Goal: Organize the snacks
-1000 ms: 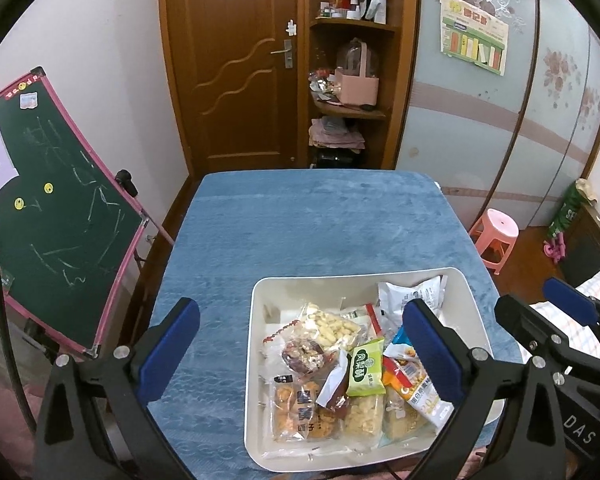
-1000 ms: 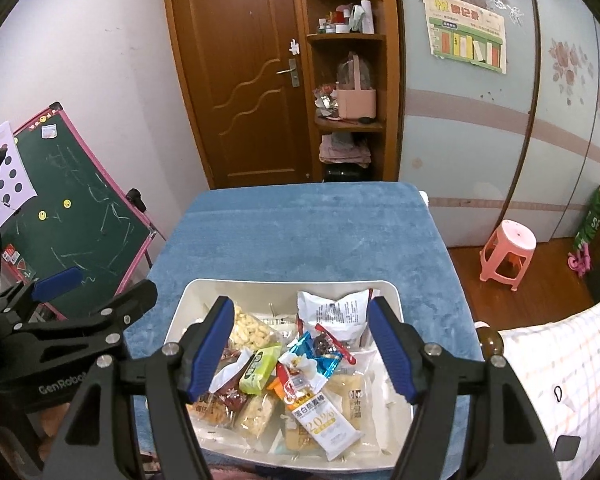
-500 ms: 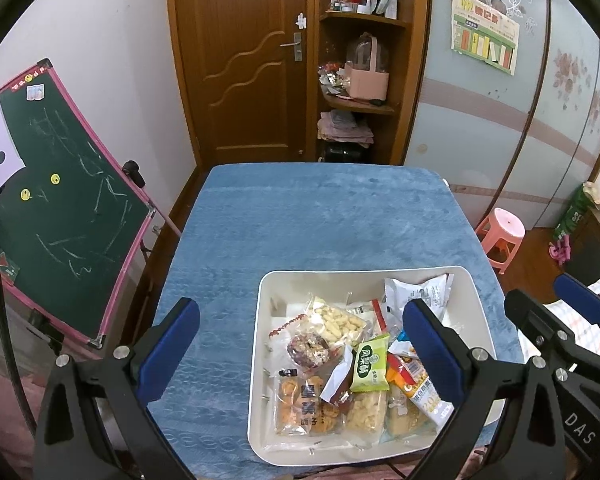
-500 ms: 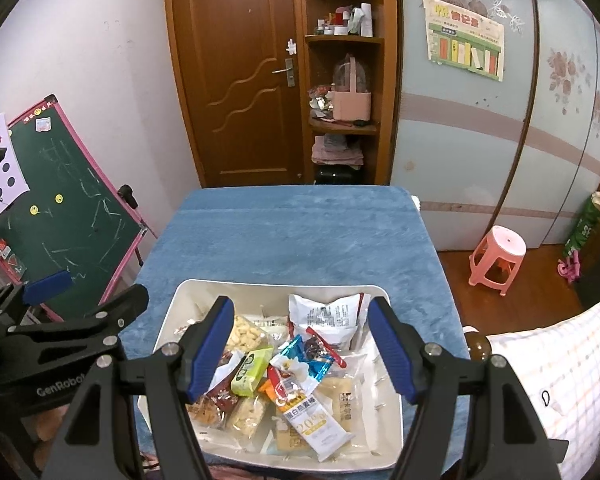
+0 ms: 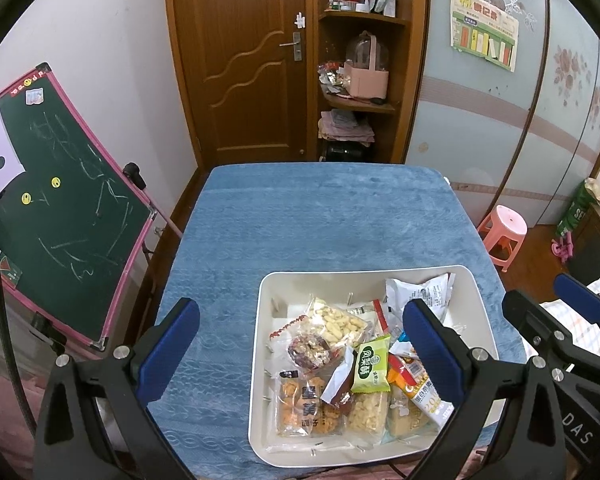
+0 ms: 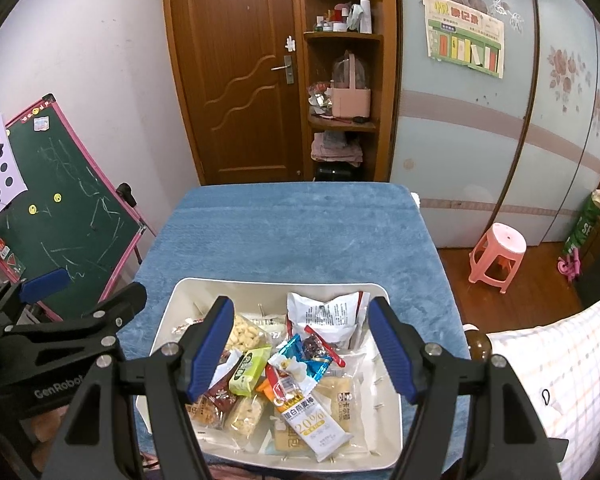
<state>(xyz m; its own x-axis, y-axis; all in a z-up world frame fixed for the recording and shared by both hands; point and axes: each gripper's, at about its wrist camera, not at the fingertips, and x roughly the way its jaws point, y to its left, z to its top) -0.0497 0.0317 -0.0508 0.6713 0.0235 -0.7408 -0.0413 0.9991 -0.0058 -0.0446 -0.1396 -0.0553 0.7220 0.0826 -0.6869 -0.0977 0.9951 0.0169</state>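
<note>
Tray [image 5: 260,360] of snacks [image 5: 370,368] at table's [image 5: 320,216] near edge, far half of blue cloth bare, left gripper [image 5: 300,344] spread wide, empty, straddling tray's left rim, right gripper [image 6: 300,344] open above the packets, holding nothing

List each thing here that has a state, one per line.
Left gripper: open, fingers holding nothing.
Right gripper: open, fingers holding nothing.
Tray: on the table, snack packets piled inside.
Green packet: sealed, lying atop the pile.
Door: shut.
</note>
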